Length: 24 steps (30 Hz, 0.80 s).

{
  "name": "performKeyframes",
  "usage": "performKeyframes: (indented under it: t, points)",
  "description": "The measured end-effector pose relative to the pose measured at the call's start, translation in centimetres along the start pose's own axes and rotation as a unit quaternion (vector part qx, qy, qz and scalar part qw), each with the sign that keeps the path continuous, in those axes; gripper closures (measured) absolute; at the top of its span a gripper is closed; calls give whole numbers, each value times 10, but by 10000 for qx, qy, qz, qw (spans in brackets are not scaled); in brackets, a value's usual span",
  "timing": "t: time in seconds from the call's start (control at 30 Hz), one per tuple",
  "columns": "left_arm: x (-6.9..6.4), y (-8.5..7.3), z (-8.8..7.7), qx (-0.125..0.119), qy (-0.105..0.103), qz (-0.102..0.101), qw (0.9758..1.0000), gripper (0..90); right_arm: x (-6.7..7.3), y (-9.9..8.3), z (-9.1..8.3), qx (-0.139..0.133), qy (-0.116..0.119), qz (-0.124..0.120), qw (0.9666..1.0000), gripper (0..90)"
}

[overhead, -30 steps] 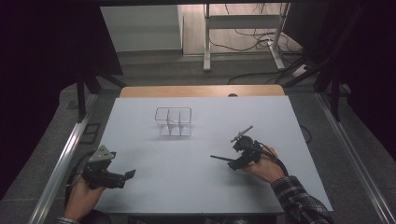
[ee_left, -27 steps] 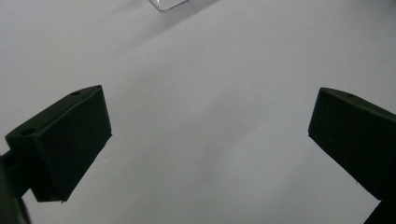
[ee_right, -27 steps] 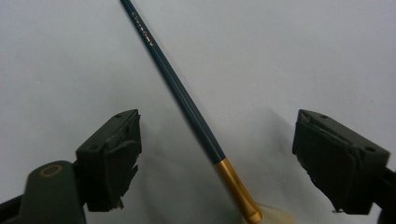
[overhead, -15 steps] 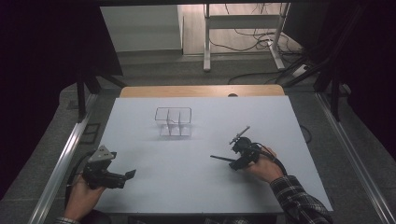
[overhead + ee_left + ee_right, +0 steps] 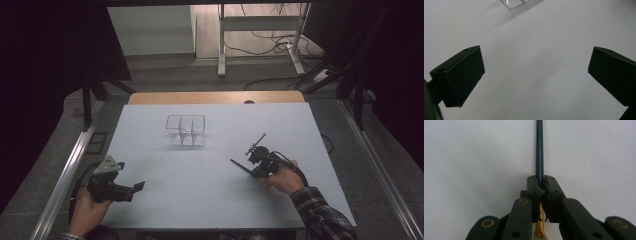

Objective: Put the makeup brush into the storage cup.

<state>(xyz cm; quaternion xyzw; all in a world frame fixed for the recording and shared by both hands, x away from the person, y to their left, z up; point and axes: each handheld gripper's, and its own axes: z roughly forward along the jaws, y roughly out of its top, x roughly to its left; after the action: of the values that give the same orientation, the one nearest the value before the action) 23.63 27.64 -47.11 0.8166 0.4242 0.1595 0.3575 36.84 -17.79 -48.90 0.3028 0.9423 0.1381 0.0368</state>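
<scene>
Pencil work sits on a white table (image 5: pixel 200 200), the largest thing in the high view, with a strip of bare wood along its far edge. Near the middle of the far half stands a clear plastic divided box (image 5: pixel 185 130), well apart from both hands; its corner also peeks in at the top of the left gripper view (image 5: pixel 511 3). At the near left edge the person's left hand holds the left gripper (image 5: pixel 136 187), its two black jaws spread wide over bare table with nothing between them (image 5: pixel 536 67). On the right side of the table the right gripper (image 5: pixel 250 169) has just been closing its jaws, and they now pinch a dark blue pencil (image 5: pixel 539 147). That thin shaft runs straight out ahead of the right gripper (image 5: pixel 541 185), lying low over the white surface, and its gold-coloured end (image 5: pixel 539 230) pokes back between the jaw arms.
</scene>
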Motion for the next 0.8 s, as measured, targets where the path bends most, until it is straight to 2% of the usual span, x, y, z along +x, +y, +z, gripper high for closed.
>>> performKeyframes:
  t: [0.03, 0.07, 0.13, 0.17, 0.3, 0.37, 0.63, 0.7, 0.77, 0.8]
  points:
    - [0, 0, 0, 0, 0, 0, 10000, 11, 0, 0, 0, 0, 0, 0, 10000, 838]
    - [0, 0, 0, -13, -27, -29, 10000, 11, 0, 0, -5, -115, -21, -15, 9999, 838]
    - [1, 1, 1, -31, -129, -146, 9998, 10, 0, 1, -9, -186, -24, -55, 9998, 838]
    - [1, 1, 1, -52, -213, -243, 9995, 9, 0, 1, -10, -214, -34, -63, 9997, 838]
    - [1, 3, 0, -159, -537, -395, 9976, 0, 2, 1, -15, -276, -58, -106, 9995, 838]
    - [0, 3, 0, -211, -579, -406, 9973, 0, 3, 2, -19, -335, -50, -126, 9993, 838]
    - [-5, 9, 1, -336, -664, -222, 9970, 0, 7, 4, -31, -514, 33, -222, 9984, 838]
    - [-10, 14, 5, -263, -600, 3, 9979, 0, 9, 5, -34, -550, 72, -231, 9982, 837]
    - [-13, 17, 8, -143, -591, 132, 9981, 0, 11, 6, -36, -571, 86, -316, 9978, 837]
    - [-13, 17, 8, -143, -591, 132, 9981, 0, 12, 7, -37, -586, 108, -307, 9977, 838]
